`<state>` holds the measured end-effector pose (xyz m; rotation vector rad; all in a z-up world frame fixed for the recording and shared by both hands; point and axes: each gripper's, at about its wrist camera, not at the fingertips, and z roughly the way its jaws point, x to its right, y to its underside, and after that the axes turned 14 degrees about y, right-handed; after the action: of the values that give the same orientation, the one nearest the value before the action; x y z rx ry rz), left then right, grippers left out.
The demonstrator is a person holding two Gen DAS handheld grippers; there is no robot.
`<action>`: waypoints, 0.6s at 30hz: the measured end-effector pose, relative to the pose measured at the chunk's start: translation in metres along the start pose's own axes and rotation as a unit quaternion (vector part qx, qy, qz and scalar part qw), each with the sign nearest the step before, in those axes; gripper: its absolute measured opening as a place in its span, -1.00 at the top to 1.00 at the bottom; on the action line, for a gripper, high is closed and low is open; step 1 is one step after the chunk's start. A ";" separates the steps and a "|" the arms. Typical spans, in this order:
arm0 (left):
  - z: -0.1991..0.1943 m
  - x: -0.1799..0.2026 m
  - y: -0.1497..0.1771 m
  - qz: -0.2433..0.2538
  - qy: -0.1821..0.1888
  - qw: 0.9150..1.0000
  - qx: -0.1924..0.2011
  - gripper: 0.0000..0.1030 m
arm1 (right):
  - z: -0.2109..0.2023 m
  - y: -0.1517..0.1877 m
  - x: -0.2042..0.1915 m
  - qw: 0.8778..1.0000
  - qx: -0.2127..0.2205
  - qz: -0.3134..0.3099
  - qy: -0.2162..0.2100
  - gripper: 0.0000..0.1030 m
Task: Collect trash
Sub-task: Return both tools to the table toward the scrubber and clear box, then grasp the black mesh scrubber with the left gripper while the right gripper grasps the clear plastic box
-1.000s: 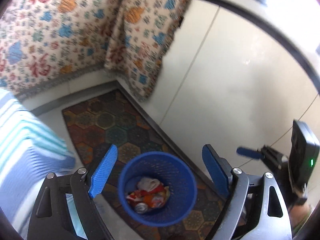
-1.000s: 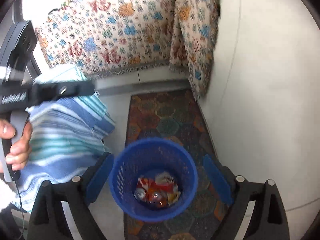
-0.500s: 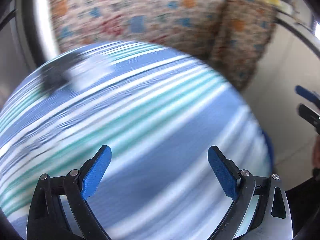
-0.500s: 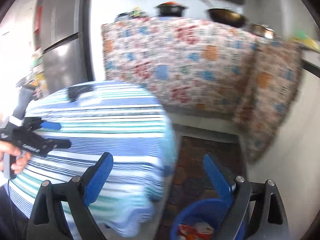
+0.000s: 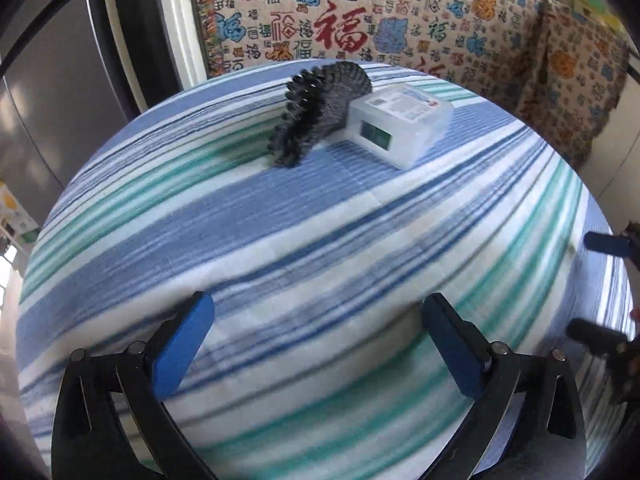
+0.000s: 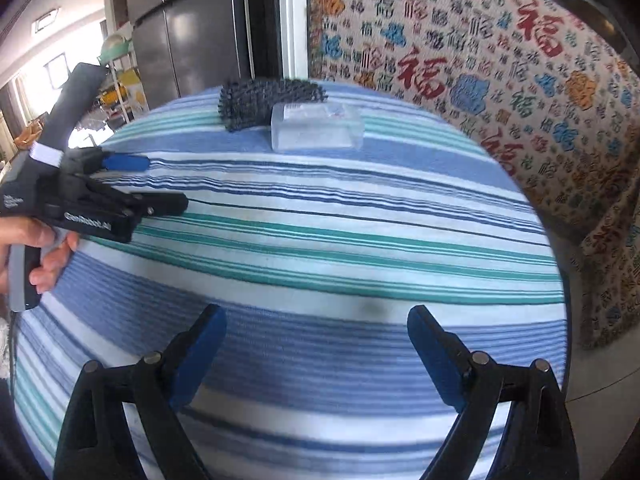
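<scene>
A round table with a blue, white and teal striped cloth [image 5: 320,240] fills both views [image 6: 320,240]. At its far side lie a black spiky mat [image 5: 316,112] and a clear plastic box [image 5: 400,124], touching; both also show in the right wrist view, the mat [image 6: 260,102] and the box [image 6: 316,130]. My left gripper [image 5: 320,344] is open and empty over the near part of the cloth. My right gripper [image 6: 316,352] is open and empty too. The left gripper appears at the left of the right wrist view [image 6: 132,184]. The blue trash basket is out of view.
A patterned cloth with red characters [image 5: 360,12] hangs behind the table. A dark steel fridge [image 6: 188,28] stands at the back left. Pale floor shows at the right edge [image 6: 592,384].
Both grippers have swung up from above the blue trash basket on the floor to face the striped table top. Both stay open and empty.
</scene>
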<state>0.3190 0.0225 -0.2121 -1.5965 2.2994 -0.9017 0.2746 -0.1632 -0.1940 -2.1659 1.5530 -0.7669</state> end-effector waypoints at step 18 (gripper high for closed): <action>0.049 -0.032 -0.088 0.066 -0.004 0.998 0.010 -0.96 | 0.020 -0.012 -0.009 1.000 -0.008 0.014 0.001 -1.00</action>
<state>0.4243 0.0125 -0.2054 -1.4180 2.3501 -0.8816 0.2936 -0.1513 -0.2045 -2.1503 1.5930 -0.7506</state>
